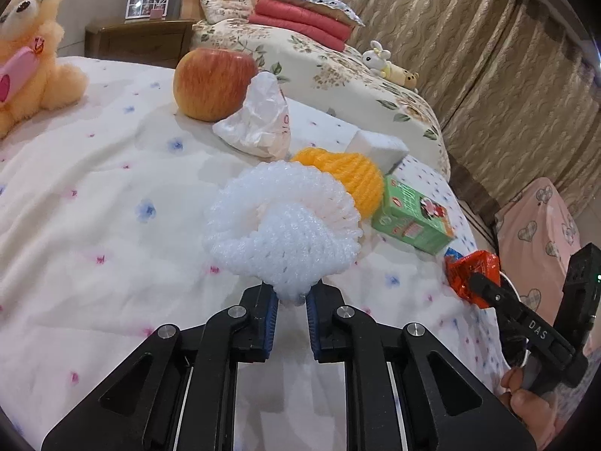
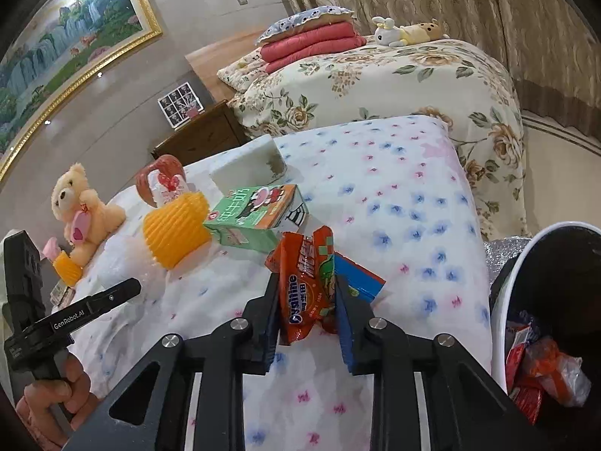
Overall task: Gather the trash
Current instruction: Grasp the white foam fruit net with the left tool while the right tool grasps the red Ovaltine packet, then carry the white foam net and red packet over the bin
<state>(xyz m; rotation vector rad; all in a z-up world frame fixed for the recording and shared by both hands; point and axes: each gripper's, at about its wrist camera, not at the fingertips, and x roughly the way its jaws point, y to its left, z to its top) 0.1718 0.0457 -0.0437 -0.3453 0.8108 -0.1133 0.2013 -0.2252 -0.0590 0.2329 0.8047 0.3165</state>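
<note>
Left wrist view: left tongs point(image 1: 292, 302) nearly together, blue pads pinching the lower tip of a white foam net point(image 1: 280, 225); rest of the net bulges out above the pads, over the bed point(image 1: 94, 195). Behind it, touching: orange foam net point(image 1: 347, 176), then a green carton point(image 1: 413, 218) to the right, white foam block point(image 1: 377, 148) further back, crumpled white plastic bag point(image 1: 259, 116) leaning on an apple point(image 1: 214, 82). Teddy bear point(image 1: 30, 56) at far left. Right tongs seen from the side at right edge, closed on a red wrapper point(image 1: 471, 268); "DAS" readable on that gripper's arm, a hand point(image 1: 526, 402) under it. Right wrist view: right tongs point(image 2: 308, 312) narrowed onto the red wrapper point(image 2: 306, 289), pads pressing it from both sides, wrapper upright between them, above the bed sheet. Wrapper reads "Ovaltine" in white on a blue band; smaller print not legible. Blue packet point(image 2: 358, 280) just behind right pad, lying on the bed. Carton point(image 2: 259, 218) has Chinese characters and cartoon figures; can't read it reliably. Left gripper body at left edge marked "GenRobot.AI", held by a hand point(image 2: 56, 387). Bin point(image 2: 511, 300) at right, white rim, dark inside, just beside the bed edge, with red and clear wrappers point(image 2: 544, 372) in it. Second bed with floral cover point(image 2: 413, 86) behind.
</note>
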